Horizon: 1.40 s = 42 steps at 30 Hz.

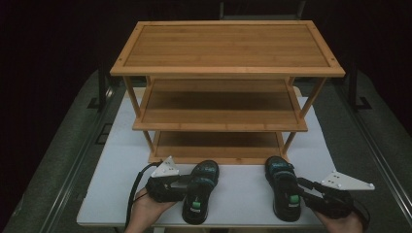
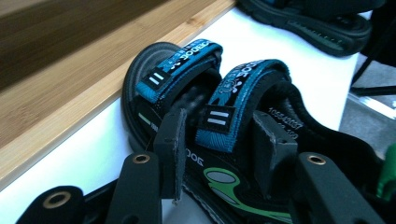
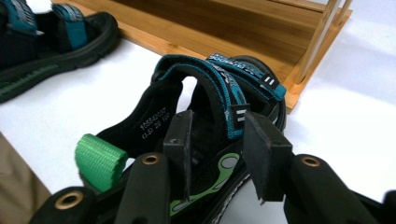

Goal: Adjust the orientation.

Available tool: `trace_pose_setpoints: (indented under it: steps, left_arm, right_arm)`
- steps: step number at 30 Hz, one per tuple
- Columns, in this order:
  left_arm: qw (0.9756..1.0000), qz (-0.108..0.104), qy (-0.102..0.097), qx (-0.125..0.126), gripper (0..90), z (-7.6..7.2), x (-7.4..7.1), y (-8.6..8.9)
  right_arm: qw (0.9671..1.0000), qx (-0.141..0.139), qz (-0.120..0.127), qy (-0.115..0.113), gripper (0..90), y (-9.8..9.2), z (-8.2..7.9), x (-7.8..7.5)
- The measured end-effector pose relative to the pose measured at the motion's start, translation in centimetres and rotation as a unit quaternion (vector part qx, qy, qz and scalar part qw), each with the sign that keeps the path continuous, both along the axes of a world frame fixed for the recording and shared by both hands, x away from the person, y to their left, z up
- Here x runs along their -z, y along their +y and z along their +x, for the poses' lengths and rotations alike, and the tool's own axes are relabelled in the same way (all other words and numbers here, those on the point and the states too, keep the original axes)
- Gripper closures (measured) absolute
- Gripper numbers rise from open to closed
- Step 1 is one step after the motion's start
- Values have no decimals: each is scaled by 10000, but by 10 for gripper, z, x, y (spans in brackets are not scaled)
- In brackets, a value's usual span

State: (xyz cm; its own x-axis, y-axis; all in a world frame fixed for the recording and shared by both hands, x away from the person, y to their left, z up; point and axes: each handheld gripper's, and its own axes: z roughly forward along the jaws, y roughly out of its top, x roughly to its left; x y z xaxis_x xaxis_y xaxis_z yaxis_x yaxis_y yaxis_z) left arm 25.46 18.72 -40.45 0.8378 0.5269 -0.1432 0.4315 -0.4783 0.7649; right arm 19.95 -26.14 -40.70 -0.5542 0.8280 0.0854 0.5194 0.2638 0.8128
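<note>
Left sandal [image 1: 200, 192]: lying on the white tabletop [image 1: 243, 187] in front of the rack's bottom shelf, toe toward the rack; black sole, two teal straps, green mark on the side.
Left gripper [image 1: 187, 180]: reaching in from the sandal's outer side; a hand [image 1: 145, 209] is holding it from below.
Left jaws: in the left gripper view they are straddling the rear teal strap [image 2: 233, 100] and the sandal's side wall; the pads look to be just at the sandal, but whether they are pressing or merely bracketing it, I cannot tell.
Right sandal [image 1: 283, 187]: lying on the same tabletop, well apart from the left one, toe close to the rack's front corner; green heel loop [image 3: 100, 161] showing in the right gripper view.
Right gripper [image 1: 307, 188]: coming in from the sandal's outer side.
Right jaws: standing either side of the sandal's side wall beneath the rear strap; contact is unclear, so grip cannot be told.
Bamboo rack [image 1: 227, 73]: three tiers, standing at the far half of the table.
</note>
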Motion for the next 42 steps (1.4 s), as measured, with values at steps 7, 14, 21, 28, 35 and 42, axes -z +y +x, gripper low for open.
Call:
trace_pose_setpoints:
  steps: [7,14,21,28,35,42]
  left_arm:
    - [10000,29,42,-70,594,2,0,-1]
    - [9998,104,-48,-164,641,1,-3,-5]
    - [9995,186,-187,-163,700,-2,-5,-8]
    - [9986,209,-410,-245,733,-6,-3,-8]
    - [9985,120,-433,-318,744,-5,-3,-5]
    - [9986,1,-393,-356,753,-4,-4,-4]
  right_arm:
    - [9999,93,-130,-18,654,1,3,3]
    - [9998,133,-165,-50,698,6,4,4]
    - [9993,261,-245,-139,763,7,2,4]
    - [9980,390,-387,-316,816,8,1,5]
    - [9979,454,-329,-336,828,7,0,4]
    - [9985,417,-198,-306,833,9,-2,3]
